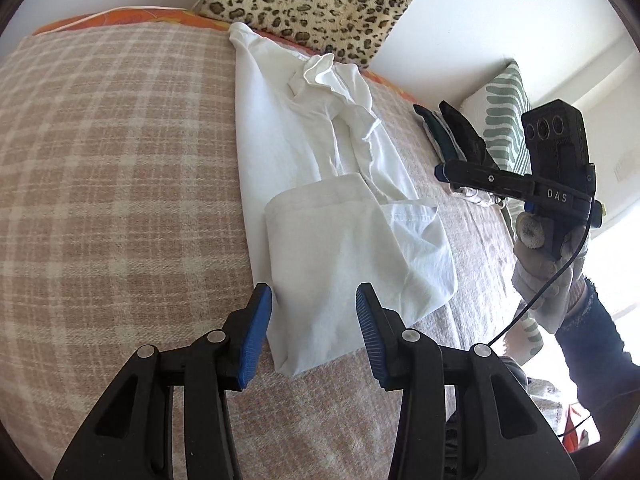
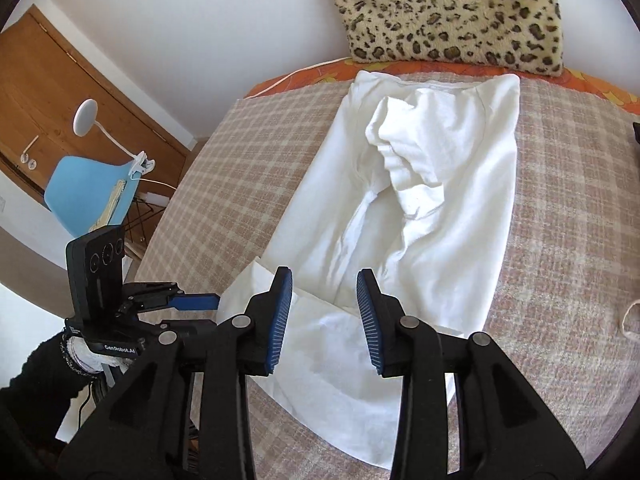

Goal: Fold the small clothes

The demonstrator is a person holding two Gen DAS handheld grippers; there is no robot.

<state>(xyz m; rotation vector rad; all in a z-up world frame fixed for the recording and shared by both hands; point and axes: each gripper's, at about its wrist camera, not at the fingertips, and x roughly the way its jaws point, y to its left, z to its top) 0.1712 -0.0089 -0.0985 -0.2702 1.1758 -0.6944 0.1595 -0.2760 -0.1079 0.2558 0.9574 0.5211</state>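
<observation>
A white T-shirt [image 1: 320, 184] lies on the checked blanket, sides folded inward and its lower end folded up over itself. It also shows in the right wrist view [image 2: 432, 184]. My left gripper [image 1: 314, 332] is open and empty, just above the near folded end of the shirt. My right gripper [image 2: 324, 320] is open and empty, hovering over the folded hem. In the left wrist view the right gripper [image 1: 460, 156] is held to the right of the shirt. In the right wrist view the left gripper [image 2: 192, 300] sits at the shirt's left edge.
The beige checked blanket [image 1: 120, 200] covers the bed. A leopard-print cushion [image 2: 452, 12] leans on the wall behind the shirt. A green-patterned pillow [image 1: 506, 120] and dark folded clothes [image 1: 436, 128] lie at the right. A blue chair [image 2: 88, 196] and lamp stand left of the bed.
</observation>
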